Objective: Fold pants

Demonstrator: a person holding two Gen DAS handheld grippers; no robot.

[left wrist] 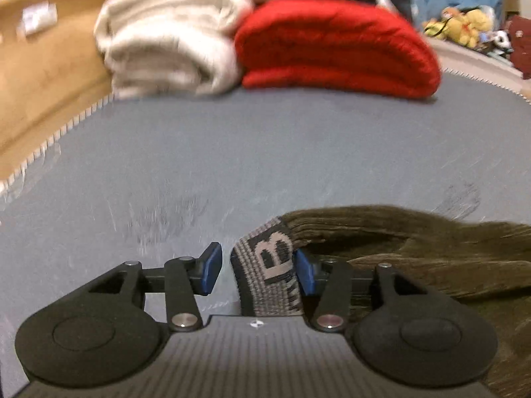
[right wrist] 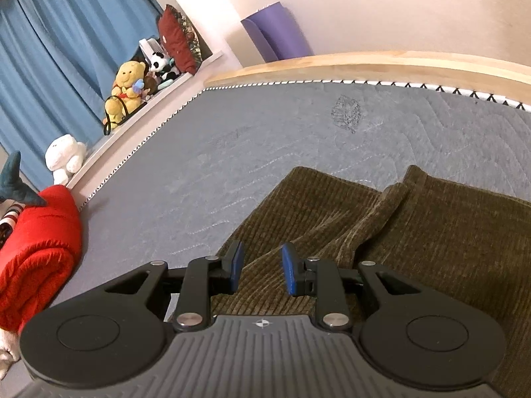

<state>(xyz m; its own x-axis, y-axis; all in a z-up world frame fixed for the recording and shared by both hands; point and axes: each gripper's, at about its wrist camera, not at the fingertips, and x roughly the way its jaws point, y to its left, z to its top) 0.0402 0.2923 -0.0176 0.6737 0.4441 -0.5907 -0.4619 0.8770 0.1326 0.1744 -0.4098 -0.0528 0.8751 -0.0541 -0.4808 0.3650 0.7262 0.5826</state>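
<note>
Nearest in the left wrist view, we see the left gripper (left wrist: 257, 270) with its blue pads (left wrist: 209, 269) standing about half apart. The grey knitted waistband (left wrist: 270, 273), bearing a large letter B, rises between them: it lies against the right-hand pad, while a clear gap separates it from the left-hand pad, so we read no pinch here. The olive corduroy pants (left wrist: 424, 255) spread from the waistband to the right of this gripper, lying on the grey mattress (left wrist: 232, 165).

In the right wrist view, the right gripper (right wrist: 260, 268) has its jaws narrowly parted, and a raised ridge of the pants (right wrist: 431, 232) runs up between them. We cannot tell whether the pads press on the cloth. Ahead and to the right of this gripper the trouser fabric lies in two overlapping layers with a soft crease between them.

Farther ahead of the left gripper, a folded cream blanket (left wrist: 169, 36) and a folded red blanket (left wrist: 335, 46) rest side by side, touching, at the mattress's far end. Beyond the right gripper, to its left, we note a ledge carrying a yellow plush bear (right wrist: 127, 91), a panda toy (right wrist: 161, 64) and a white plush (right wrist: 64, 156) before blue curtains (right wrist: 59, 49); a wooden bed frame (right wrist: 365, 63) borders the far edge.
</note>
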